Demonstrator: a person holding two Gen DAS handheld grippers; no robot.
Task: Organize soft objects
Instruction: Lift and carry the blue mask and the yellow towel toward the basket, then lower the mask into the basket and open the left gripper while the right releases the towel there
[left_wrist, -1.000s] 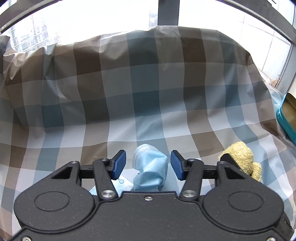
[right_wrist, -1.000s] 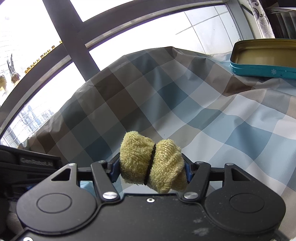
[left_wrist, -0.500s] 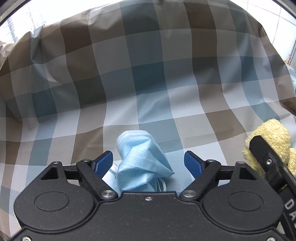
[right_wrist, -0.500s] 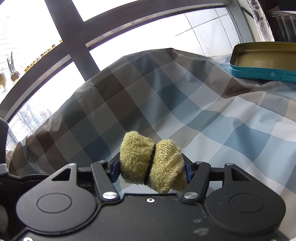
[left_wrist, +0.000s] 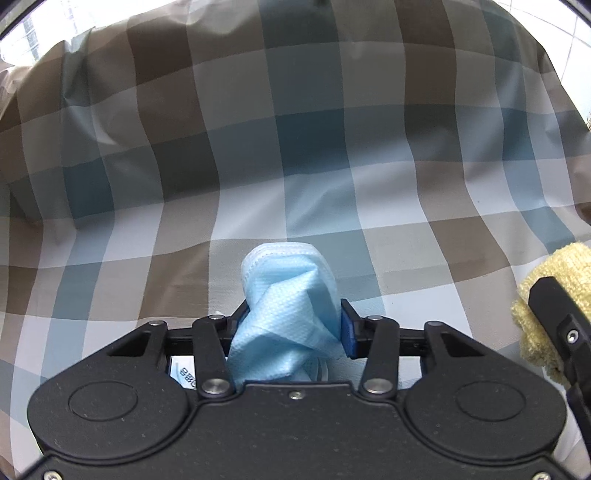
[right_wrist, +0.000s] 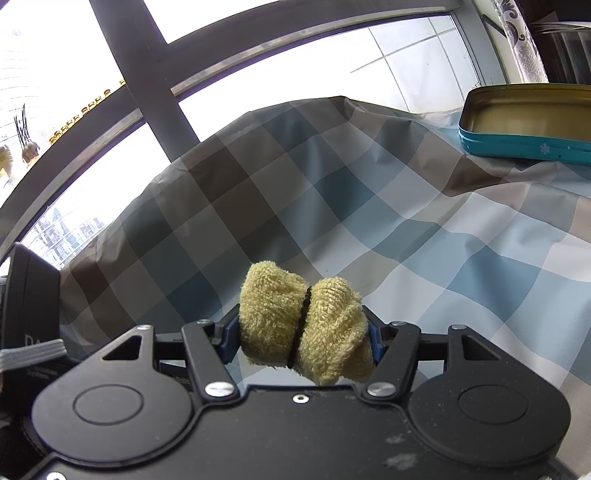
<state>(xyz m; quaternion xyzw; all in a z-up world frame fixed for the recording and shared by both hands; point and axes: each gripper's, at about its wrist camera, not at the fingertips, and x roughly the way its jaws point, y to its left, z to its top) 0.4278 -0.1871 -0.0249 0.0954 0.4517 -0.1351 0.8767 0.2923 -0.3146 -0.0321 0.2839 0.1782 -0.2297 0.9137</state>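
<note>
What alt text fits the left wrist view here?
The left gripper is shut on a crumpled blue face mask above a checked tablecloth. At the right edge, a yellow towel roll sits in the right gripper.

The left gripper points forward and slightly down, its jaws closed on a crumpled blue mask that bulges up between the blue pads. The right gripper is likewise level and pointing forward, its jaws clamped on a yellow towel roll from both ends. Seen from the left wrist, the right gripper sits just beside the left one, on its right; from the right wrist, part of the left gripper's body shows at the left edge.
</note>
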